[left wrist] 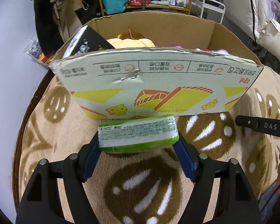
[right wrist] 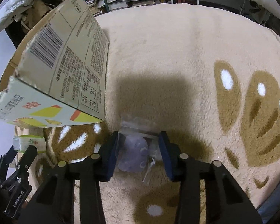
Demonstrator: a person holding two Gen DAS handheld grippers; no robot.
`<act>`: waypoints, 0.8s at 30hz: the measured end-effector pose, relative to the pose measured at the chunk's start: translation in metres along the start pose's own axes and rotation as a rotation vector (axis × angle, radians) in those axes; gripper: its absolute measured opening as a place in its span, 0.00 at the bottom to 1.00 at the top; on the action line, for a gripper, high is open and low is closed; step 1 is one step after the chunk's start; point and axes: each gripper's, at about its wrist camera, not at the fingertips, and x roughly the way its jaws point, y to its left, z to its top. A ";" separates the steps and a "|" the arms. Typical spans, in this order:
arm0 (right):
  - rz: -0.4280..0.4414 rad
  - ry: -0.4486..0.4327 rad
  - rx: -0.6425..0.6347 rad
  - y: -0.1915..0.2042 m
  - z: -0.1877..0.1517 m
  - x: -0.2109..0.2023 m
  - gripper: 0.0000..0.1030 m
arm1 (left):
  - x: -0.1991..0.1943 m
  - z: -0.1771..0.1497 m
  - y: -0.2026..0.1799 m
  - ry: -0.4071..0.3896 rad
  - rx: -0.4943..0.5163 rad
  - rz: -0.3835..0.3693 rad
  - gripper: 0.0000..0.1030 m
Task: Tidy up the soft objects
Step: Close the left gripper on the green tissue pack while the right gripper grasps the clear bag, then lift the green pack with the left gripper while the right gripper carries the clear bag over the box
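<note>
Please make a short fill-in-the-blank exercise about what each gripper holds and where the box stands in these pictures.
1. The left gripper is closed on a ____ tissue pack.
2. The right gripper grips a clear plastic bag with a pale ____ item inside.
3. The cardboard box stands on a beige and ____ fluffy blanket.

Missing words: green; purple; brown

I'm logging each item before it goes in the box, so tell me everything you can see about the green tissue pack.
The green tissue pack is a soft rectangular block in glossy plastic wrap, bright green with a white panel of fine print facing up. It lies lengthwise on the patterned fleece blanket, right in front of the cardboard box. The left gripper has its blue pads against both short ends. The wrap looks sealed and undamaged.
</note>
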 end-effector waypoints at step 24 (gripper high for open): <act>0.105 -0.217 -0.120 0.017 -0.035 -0.090 0.11 | -0.072 -0.007 0.000 -0.168 0.003 0.075 0.72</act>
